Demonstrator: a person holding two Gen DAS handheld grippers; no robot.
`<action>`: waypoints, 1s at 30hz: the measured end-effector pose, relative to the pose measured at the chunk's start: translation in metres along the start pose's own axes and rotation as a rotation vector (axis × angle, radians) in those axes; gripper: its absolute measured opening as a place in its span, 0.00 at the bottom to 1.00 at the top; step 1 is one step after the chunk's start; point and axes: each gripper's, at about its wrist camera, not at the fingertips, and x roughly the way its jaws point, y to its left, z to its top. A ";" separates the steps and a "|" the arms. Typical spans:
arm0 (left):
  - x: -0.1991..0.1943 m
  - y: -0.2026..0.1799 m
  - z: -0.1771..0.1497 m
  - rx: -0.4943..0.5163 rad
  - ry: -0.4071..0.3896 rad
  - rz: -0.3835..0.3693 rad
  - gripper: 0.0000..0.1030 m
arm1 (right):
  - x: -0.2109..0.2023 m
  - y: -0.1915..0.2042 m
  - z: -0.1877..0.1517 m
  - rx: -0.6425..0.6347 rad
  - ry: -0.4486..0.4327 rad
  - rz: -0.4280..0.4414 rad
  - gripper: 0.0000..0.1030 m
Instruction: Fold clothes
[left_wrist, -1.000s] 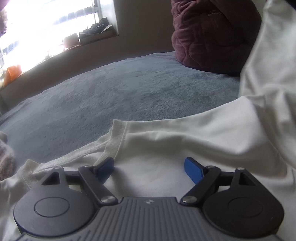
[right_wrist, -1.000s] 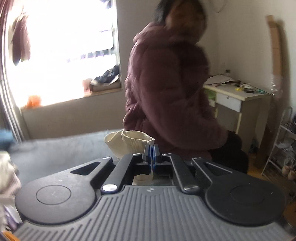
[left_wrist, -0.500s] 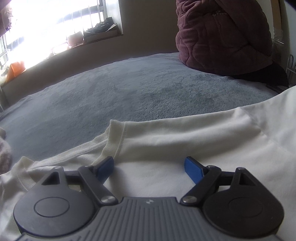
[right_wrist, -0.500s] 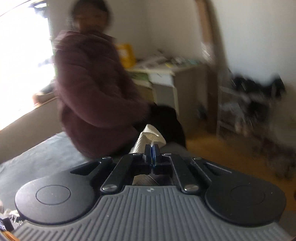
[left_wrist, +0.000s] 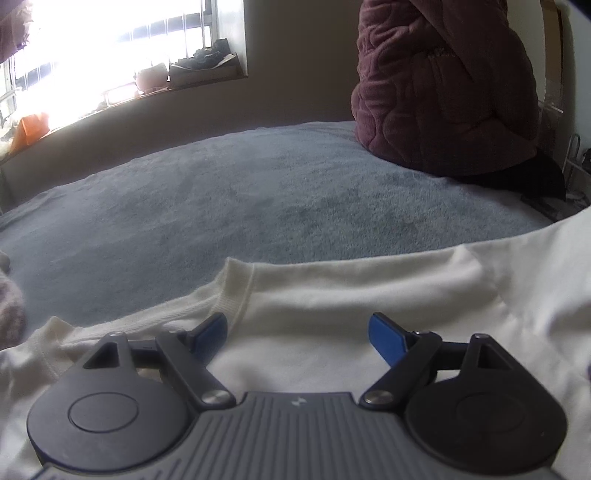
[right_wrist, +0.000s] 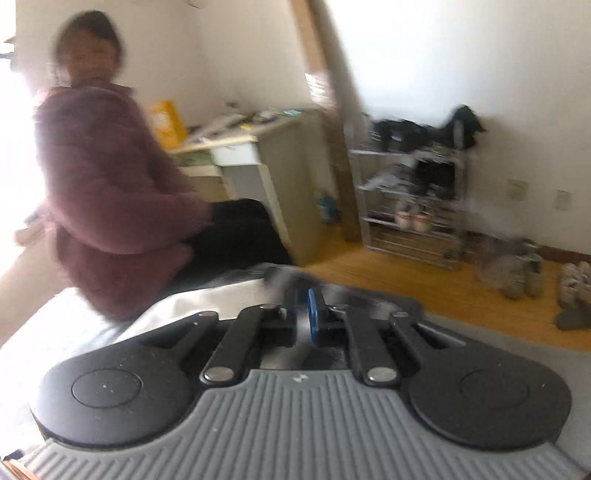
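Note:
A white t-shirt (left_wrist: 369, 291) lies flat on the grey-blue bed (left_wrist: 221, 206), its ribbed collar (left_wrist: 236, 291) toward the left. My left gripper (left_wrist: 297, 325) rests low over the shirt, open wide, left fingertip by the collar, nothing between the fingers. In the blurred right wrist view, my right gripper (right_wrist: 303, 310) points off the bed's edge toward the room. Its blue pads stand a narrow gap apart and no cloth shows between them. A strip of white cloth (right_wrist: 192, 306) lies on the bed just left of it.
A person in a maroon jacket (left_wrist: 443, 92) sits on the far right edge of the bed, also person (right_wrist: 103, 184). A pinkish knit item (left_wrist: 9, 306) lies at far left. Beyond the bed are a desk (right_wrist: 258, 155), a shoe rack (right_wrist: 413, 206) and wooden floor.
The right gripper swung right and down, and the ribbed cloth it pinched no longer sticks up between its pads, which have parted slightly. The raised shirt part has dropped flat. The left gripper stayed put.

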 end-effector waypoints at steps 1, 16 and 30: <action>-0.006 0.003 0.002 -0.008 -0.006 -0.003 0.83 | -0.007 0.003 -0.005 0.008 0.008 0.040 0.11; -0.051 -0.012 -0.015 0.039 0.001 -0.063 0.83 | 0.024 -0.002 -0.025 0.568 0.256 0.236 0.46; -0.023 -0.049 -0.050 0.187 0.024 -0.099 0.83 | 0.094 0.011 -0.026 0.602 0.263 0.107 0.40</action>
